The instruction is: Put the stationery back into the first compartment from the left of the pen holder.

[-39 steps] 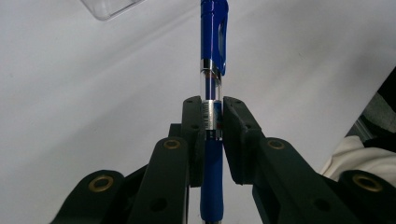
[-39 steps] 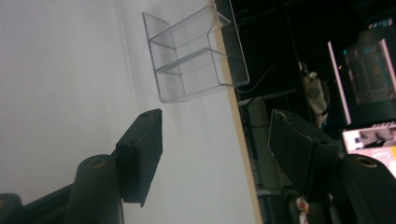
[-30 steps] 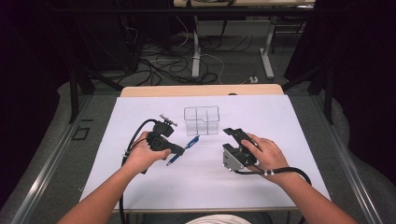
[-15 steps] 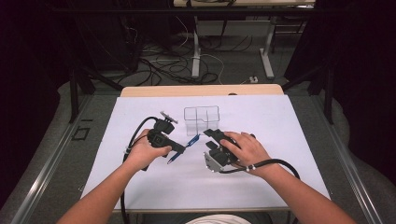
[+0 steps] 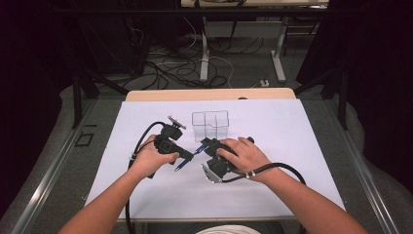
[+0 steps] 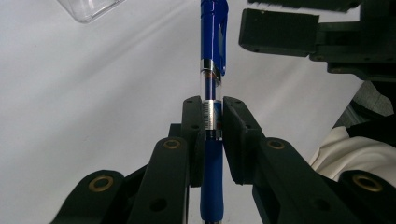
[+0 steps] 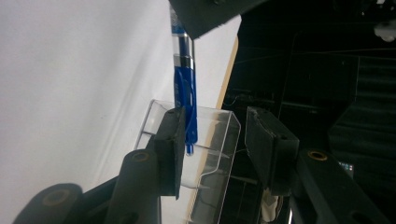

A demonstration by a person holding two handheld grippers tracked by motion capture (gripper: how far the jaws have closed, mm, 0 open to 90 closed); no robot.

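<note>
Left gripper view put me closest to the work: the left gripper (image 6: 208, 122) had its jaws clamped on a blue pen (image 6: 211, 74), pinching the clear stretch of barrel just above the rubber grip, where a small barcode sticker sat. I could make out the bars but no letters or brand on it. The pen stood out straight from the jaws with its clip end leading, held clear of the white worktop (image 6: 93, 93).

From the high view, the pen (image 5: 187, 159) crossed the gap between the two hands, near the front of the clear plastic organiser (image 5: 210, 125). The right gripper (image 5: 203, 144) was close by the clip end.

Right gripper view showed its jaws apart, one on each side of the pen's cap end (image 7: 186, 107) and not yet touching it, with the clear organiser (image 7: 212, 140) just behind.

To my eye the pen would handle as a light, stiff thing, unlikely to bend or break under a firm pinch. The smooth plastic barrel and the metal ring looked slippery, so it might swivel or slide if taken at the very tip. I judged the safest hold for the right gripper to be squarely across the blue upper barrel, beside the clip, not on the springy clip itself.
</note>
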